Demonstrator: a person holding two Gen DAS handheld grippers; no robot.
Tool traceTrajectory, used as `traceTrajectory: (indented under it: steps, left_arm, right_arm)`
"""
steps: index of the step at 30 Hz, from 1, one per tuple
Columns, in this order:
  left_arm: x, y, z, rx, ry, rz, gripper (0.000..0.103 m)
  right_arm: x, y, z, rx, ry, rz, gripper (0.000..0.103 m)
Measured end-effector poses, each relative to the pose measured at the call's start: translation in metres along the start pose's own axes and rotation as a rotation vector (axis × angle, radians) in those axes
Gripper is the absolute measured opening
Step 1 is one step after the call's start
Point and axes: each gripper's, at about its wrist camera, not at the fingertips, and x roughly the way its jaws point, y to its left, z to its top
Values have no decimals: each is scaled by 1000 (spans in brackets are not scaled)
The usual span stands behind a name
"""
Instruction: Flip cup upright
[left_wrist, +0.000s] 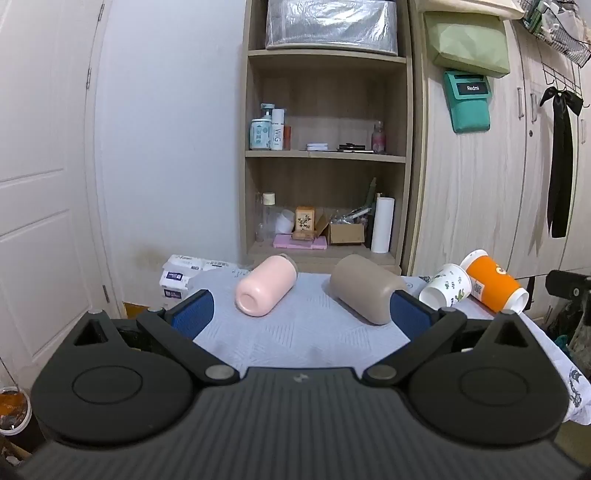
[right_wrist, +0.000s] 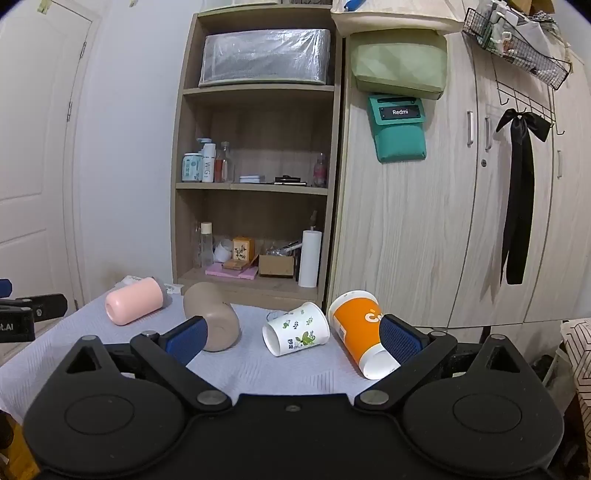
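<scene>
Several cups lie on their sides on a table with a pale grey cloth (left_wrist: 303, 332). From left to right: a pink cup (left_wrist: 265, 290) (right_wrist: 133, 300), a taupe cup (left_wrist: 365, 288) (right_wrist: 214, 320), a white paper cup with green leaf print (left_wrist: 446, 290) (right_wrist: 296, 328), and an orange paper cup (left_wrist: 494, 285) (right_wrist: 359, 332). My left gripper (left_wrist: 302, 314) is open and empty, short of the pink and taupe cups. My right gripper (right_wrist: 293, 338) is open and empty, with the white cup between its blue pads and the orange cup beside the right pad (right_wrist: 400, 339).
A wooden shelf unit (left_wrist: 325, 155) with bottles, boxes and a paper roll stands behind the table. A wardrobe (right_wrist: 443, 221) is to the right, a white door (left_wrist: 37, 184) to the left. Tissue packs (left_wrist: 181, 277) lie at the table's far left.
</scene>
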Motion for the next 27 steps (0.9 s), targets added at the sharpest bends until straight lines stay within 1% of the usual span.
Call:
traceTrajectory:
  steps: [9,27]
  left_arm:
    - [-2,-1,-1,4,-9,-14,103]
    - [-2,-1,-1,10,13,-28,103]
  right_arm:
    - [0,1,0,4,-9,5,101]
    - [2,2,-1,-2,0,4,102]
